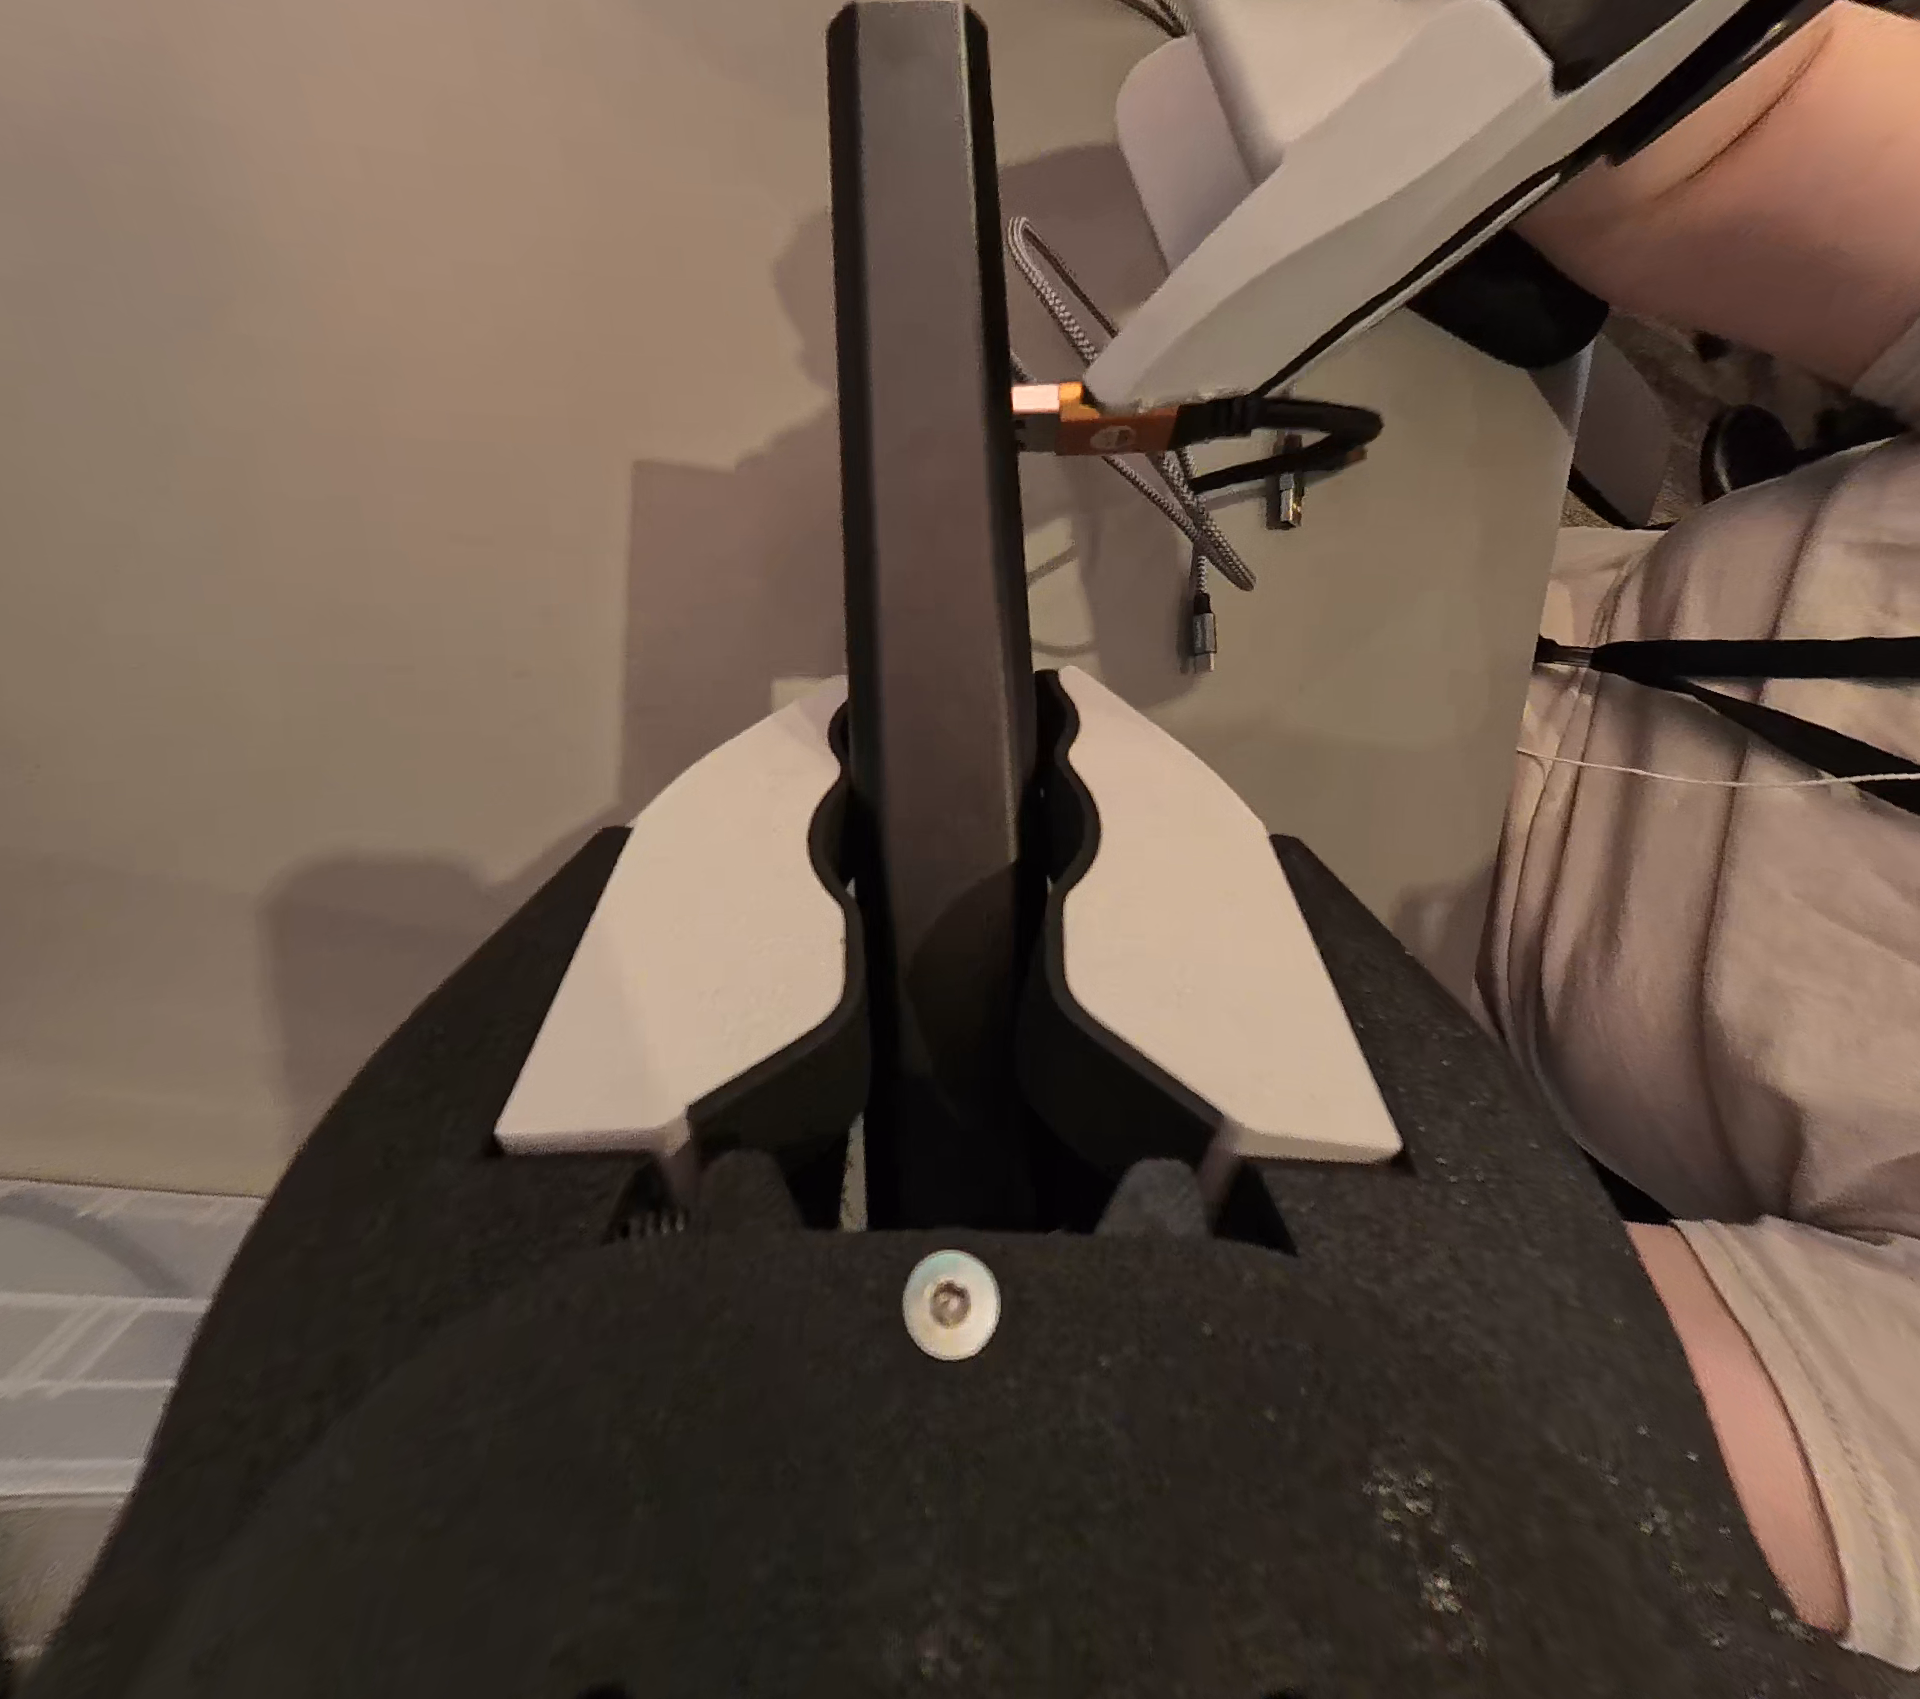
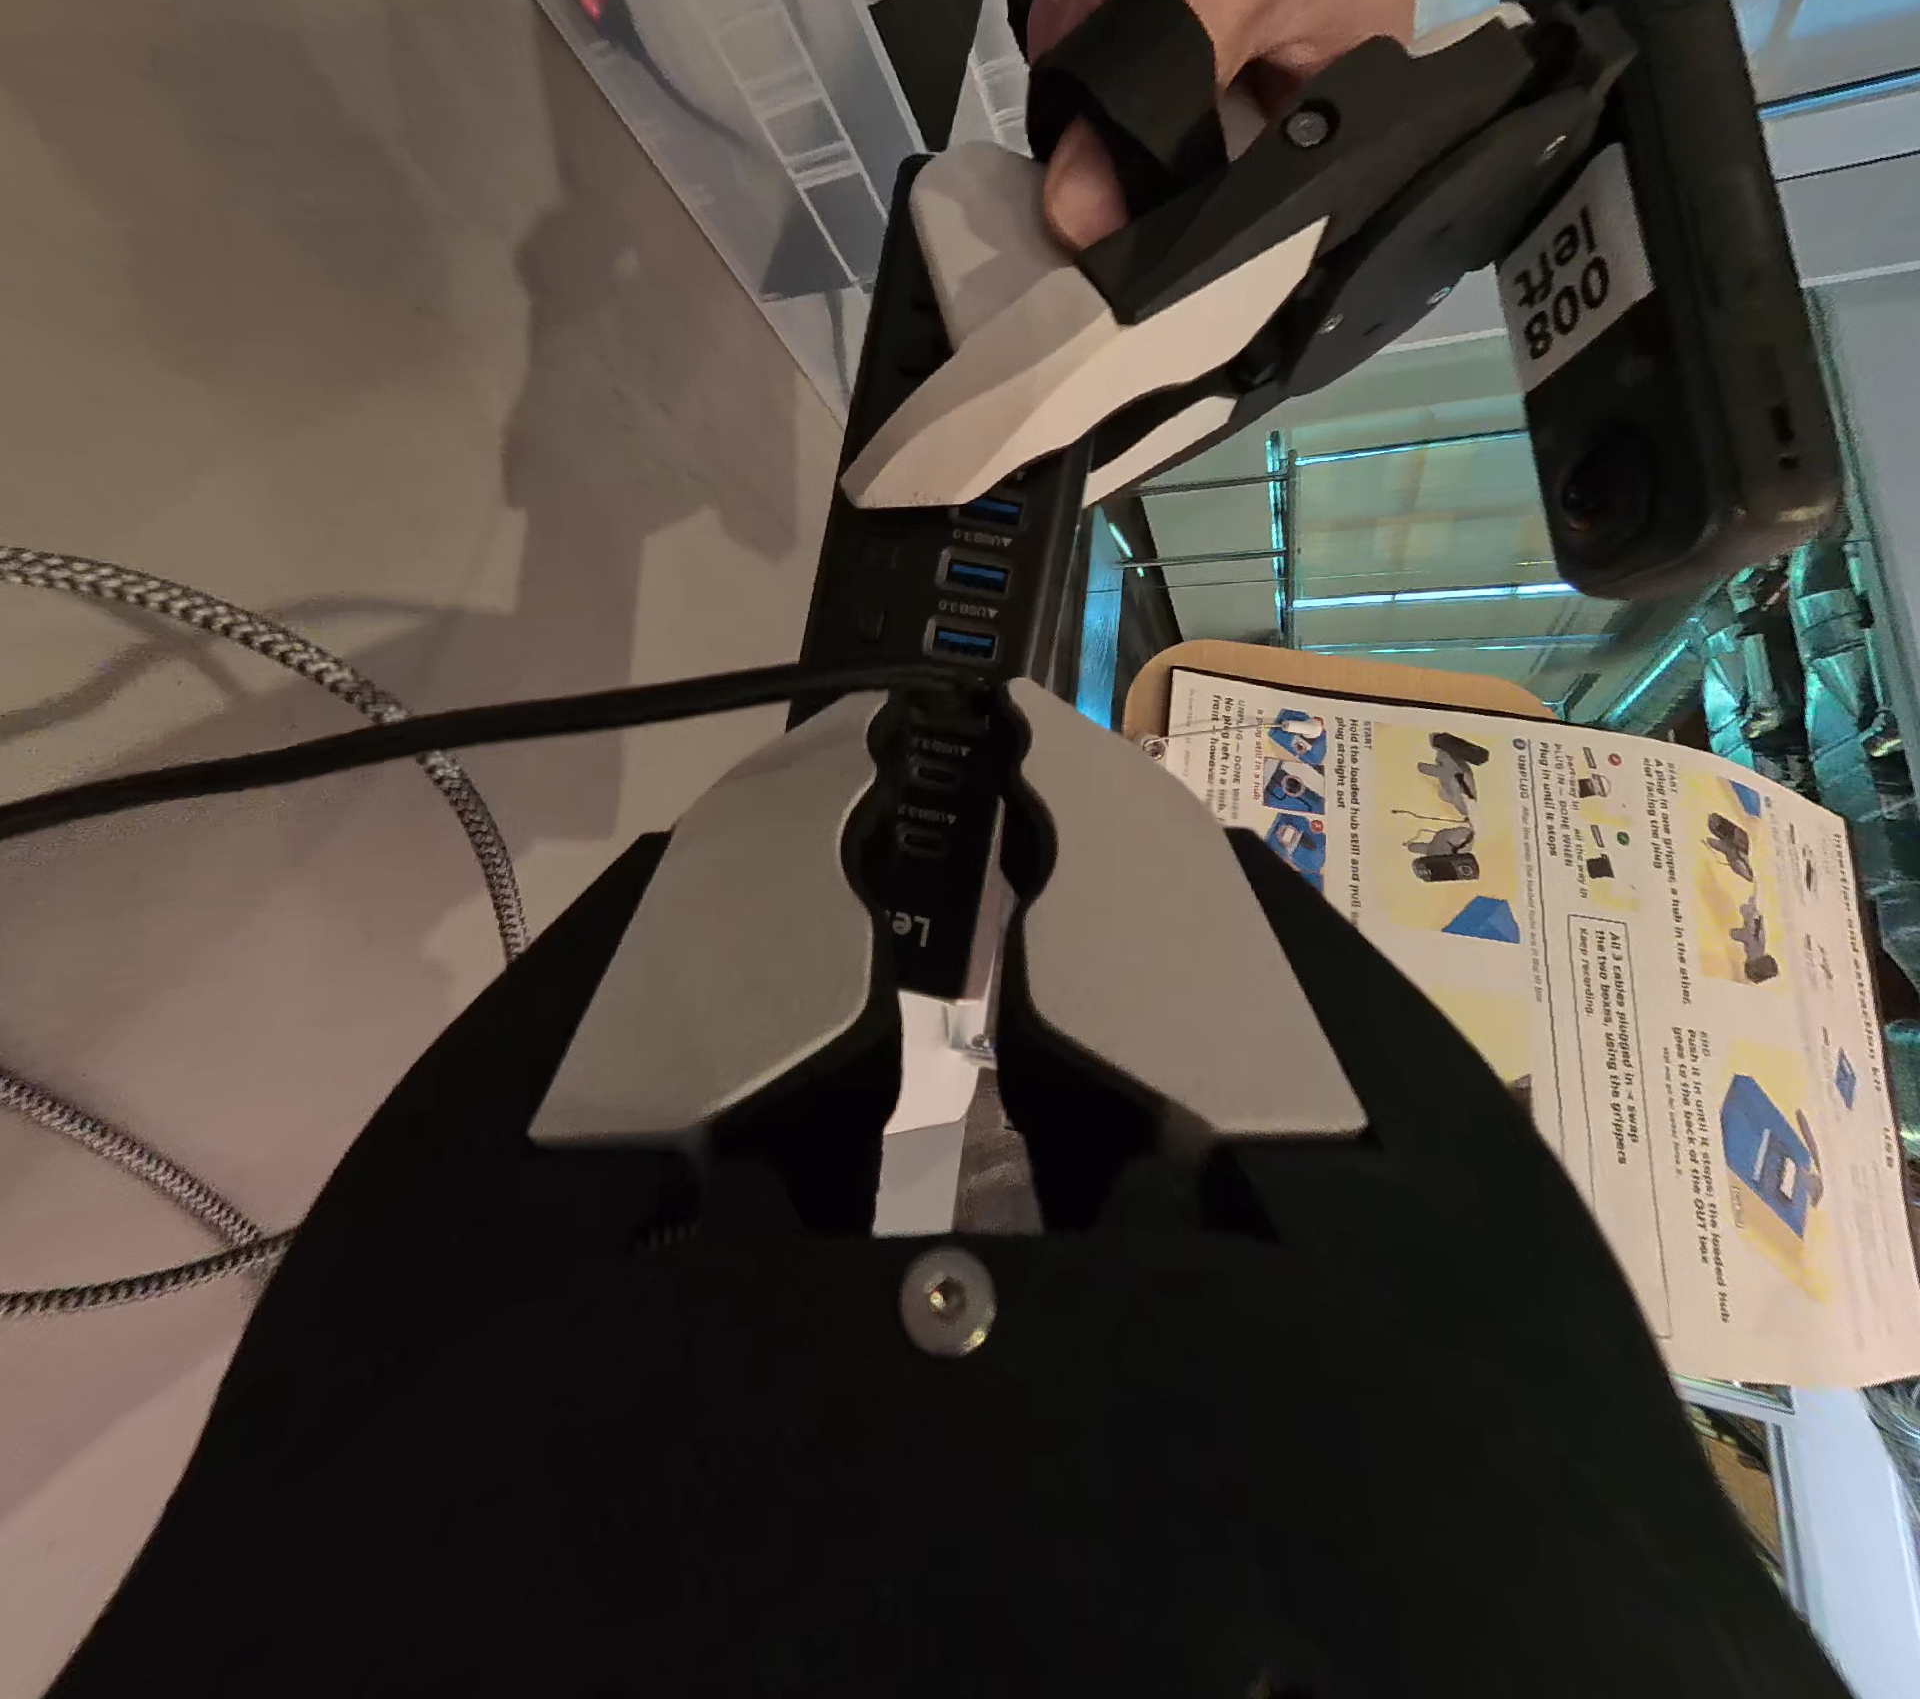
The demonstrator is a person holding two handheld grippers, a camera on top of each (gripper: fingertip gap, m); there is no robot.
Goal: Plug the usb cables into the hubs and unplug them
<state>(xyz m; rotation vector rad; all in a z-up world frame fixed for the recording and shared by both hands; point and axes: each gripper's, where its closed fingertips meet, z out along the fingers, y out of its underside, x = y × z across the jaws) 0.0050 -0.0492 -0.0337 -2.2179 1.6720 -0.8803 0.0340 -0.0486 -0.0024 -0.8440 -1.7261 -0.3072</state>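
Note:
My left gripper (image 1: 940, 714) is shut on the lower part of a long black USB hub (image 1: 914, 299) and holds it upright above the table. My right gripper (image 1: 1132, 392) comes in from the upper right, shut on an orange USB plug (image 1: 1117, 431) with a black cable (image 1: 1309, 418). The plug's metal tip meets the hub's right side, and part of the tip still shows. In the right wrist view my right gripper (image 2: 940, 709) pinches the plug end of the black cable (image 2: 520, 719) against the hub's port face (image 2: 883, 610), just below three blue ports. The left gripper (image 2: 935, 465) clamps the hub farther up.
A grey braided cable (image 1: 1060, 319) and another loose plug (image 1: 1288, 501) lie on the beige table (image 1: 416, 402). The braided cable also shows in the right wrist view (image 2: 457, 776). A printed instruction sheet (image 2: 1558, 974) hangs at right. Clear plastic bins (image 2: 727, 39) stand behind. A person's clothing (image 1: 1714, 922) is close on the right.

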